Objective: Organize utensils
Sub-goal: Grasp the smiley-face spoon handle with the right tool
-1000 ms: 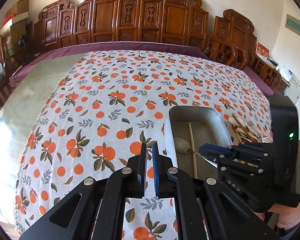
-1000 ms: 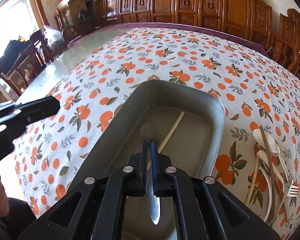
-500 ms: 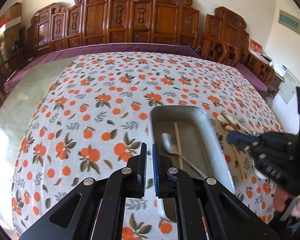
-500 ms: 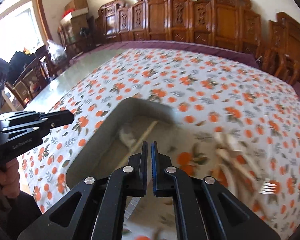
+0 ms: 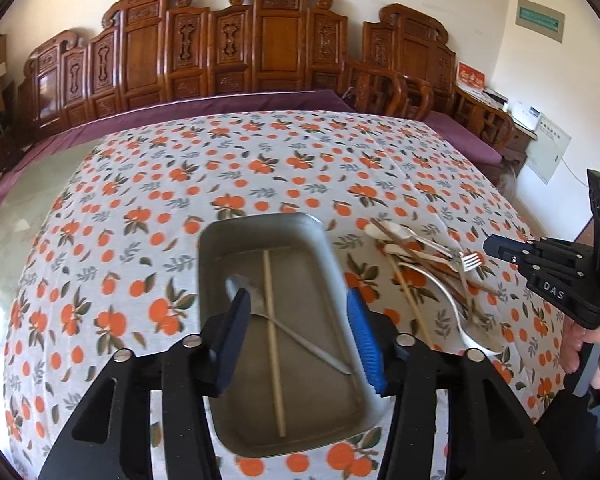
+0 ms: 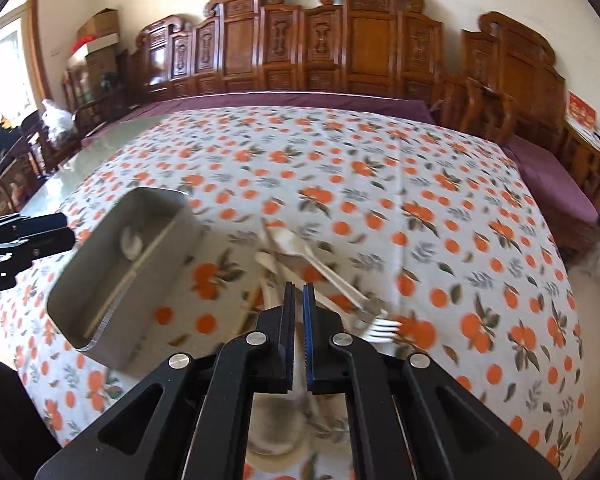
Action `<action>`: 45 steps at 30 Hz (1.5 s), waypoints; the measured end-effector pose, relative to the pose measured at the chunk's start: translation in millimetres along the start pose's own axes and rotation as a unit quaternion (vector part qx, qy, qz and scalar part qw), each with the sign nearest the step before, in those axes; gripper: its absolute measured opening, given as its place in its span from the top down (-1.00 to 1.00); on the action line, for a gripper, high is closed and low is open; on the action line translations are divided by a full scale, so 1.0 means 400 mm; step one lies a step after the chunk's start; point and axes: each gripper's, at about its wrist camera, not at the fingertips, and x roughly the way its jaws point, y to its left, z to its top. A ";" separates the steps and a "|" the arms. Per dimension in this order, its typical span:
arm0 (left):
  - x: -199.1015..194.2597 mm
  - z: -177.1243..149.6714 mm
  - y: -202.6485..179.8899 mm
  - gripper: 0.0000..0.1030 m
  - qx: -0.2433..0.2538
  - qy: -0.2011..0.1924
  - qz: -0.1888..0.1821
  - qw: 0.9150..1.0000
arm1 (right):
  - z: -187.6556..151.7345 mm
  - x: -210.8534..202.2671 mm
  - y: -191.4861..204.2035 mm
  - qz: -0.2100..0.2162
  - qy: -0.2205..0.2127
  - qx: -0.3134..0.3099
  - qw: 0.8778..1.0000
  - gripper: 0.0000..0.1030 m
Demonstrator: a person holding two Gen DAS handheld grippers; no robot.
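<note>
With a metal spoon (image 5: 246, 300) and chopstick (image 5: 272, 332) already in the metal tray (image 5: 260, 226), our left gripper (image 5: 296, 336) has just been opening, empty, over it, while our right gripper (image 6: 299, 322), fingers together and empty, hovers over the loose utensil pile (image 6: 320, 272), so next we need to spread them and pick one piece.

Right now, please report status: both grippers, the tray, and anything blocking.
Left gripper open over metal tray. Right gripper shut, empty, above utensil pile. Spoon and chopstick in tray. Nothing blocking.

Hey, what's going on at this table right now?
A person with a gripper in each hand is sorting utensils into a metal tray. A metal spoon and one chopstick already lie in it. The left gripper has just been opening, empty, over the tray; the right gripper, shut and empty, is over the loose pile beside it.
</note>
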 end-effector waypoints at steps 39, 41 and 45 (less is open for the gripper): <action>0.070 -0.040 -0.214 -0.18 0.051 0.022 -0.027 0.998 | -0.130 0.116 -0.030 0.001 0.093 0.070 0.993 0.86; 0.073 -0.043 -0.219 -0.18 0.053 0.024 -0.027 0.998 | -0.128 0.111 -0.043 0.004 0.090 0.079 0.993 0.86; 0.082 -0.046 -0.226 -0.18 0.055 0.027 -0.026 0.998 | -0.120 0.090 -0.059 0.013 0.078 0.086 0.993 0.87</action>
